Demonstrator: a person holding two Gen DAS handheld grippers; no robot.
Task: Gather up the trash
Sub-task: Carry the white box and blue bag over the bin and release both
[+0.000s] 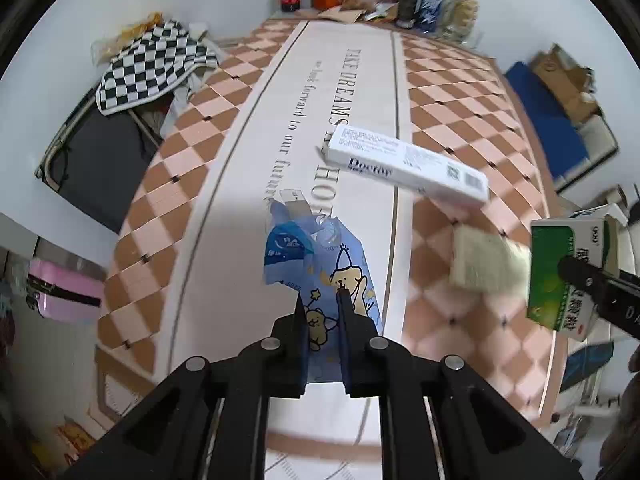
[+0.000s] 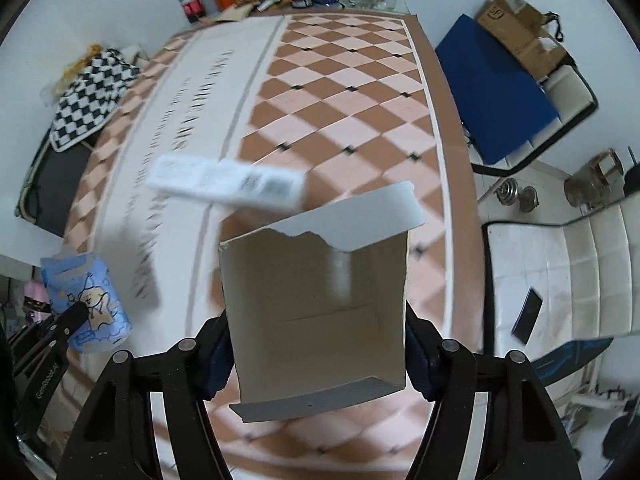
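Green carton (image 1: 568, 276), open end toward the camera, clamped between right gripper (image 2: 316, 344) fingers, blue cartoon bag (image 1: 324, 280) pinched in the narrow-set left gripper (image 1: 320, 304) to its left, white Doctor box (image 1: 404, 164) ahead of both on the checkered tablecloth (image 1: 460, 92).

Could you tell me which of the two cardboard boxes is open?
The green box in the right gripper; the white Doctor box lies closed on the table.

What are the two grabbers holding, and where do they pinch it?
The left gripper pinches the blue cartoon bag by its near edge. The right gripper squeezes the open green box by its two side walls.
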